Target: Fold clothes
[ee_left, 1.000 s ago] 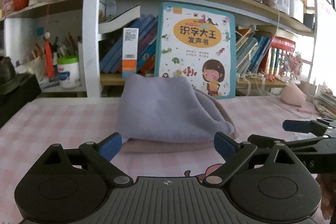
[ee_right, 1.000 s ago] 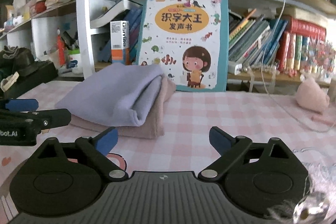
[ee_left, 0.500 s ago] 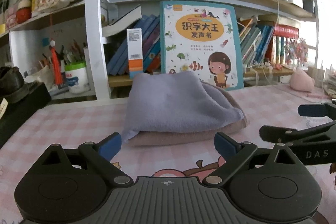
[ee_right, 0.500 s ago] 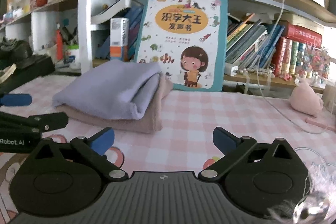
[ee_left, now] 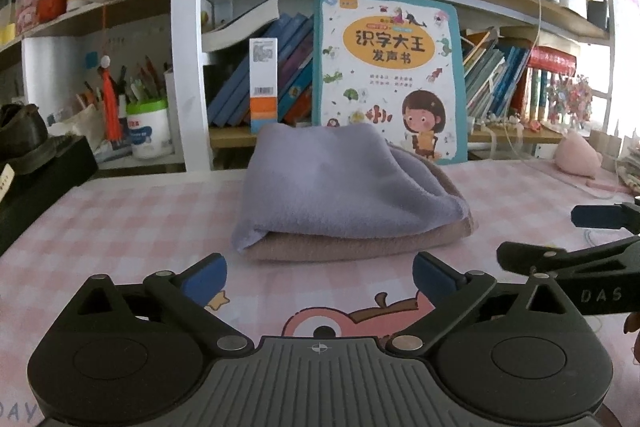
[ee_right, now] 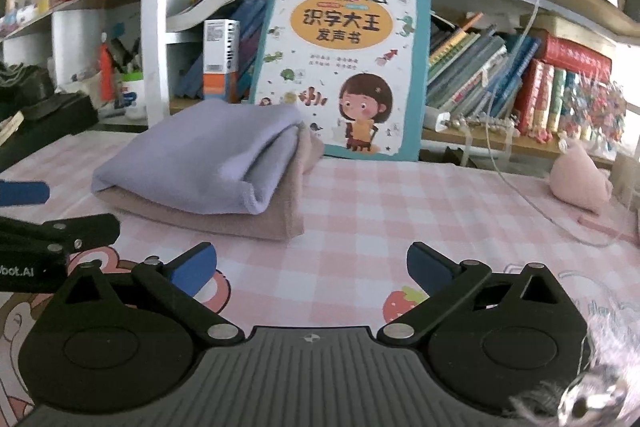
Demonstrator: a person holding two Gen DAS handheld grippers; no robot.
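Lilac cloth (ee_left: 340, 183) sits folded on top of a pink cloth (ee_left: 360, 245), stacked mid-table on the checked tablecloth (ee_right: 400, 203), in front of the picture book (ee_right: 344, 67). Left gripper (ee_left: 320, 273) and right gripper (ee_right: 312, 263) both hang spread wide, empty, short of the stack. Looks finished; if tidying, nudge the edges square, gently, without dragging the top layer.

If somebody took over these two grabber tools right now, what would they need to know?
Left gripper: open, empty, short of the pile.
Right gripper: open, empty, also short of it.
Clothes: lavender cloth lies folded on top of the folded pinkish-brown cloth, on the pink checked table, in front of the picture book.
Done: both look folded and stacked.
Left: no other unfolded garment can be made out.
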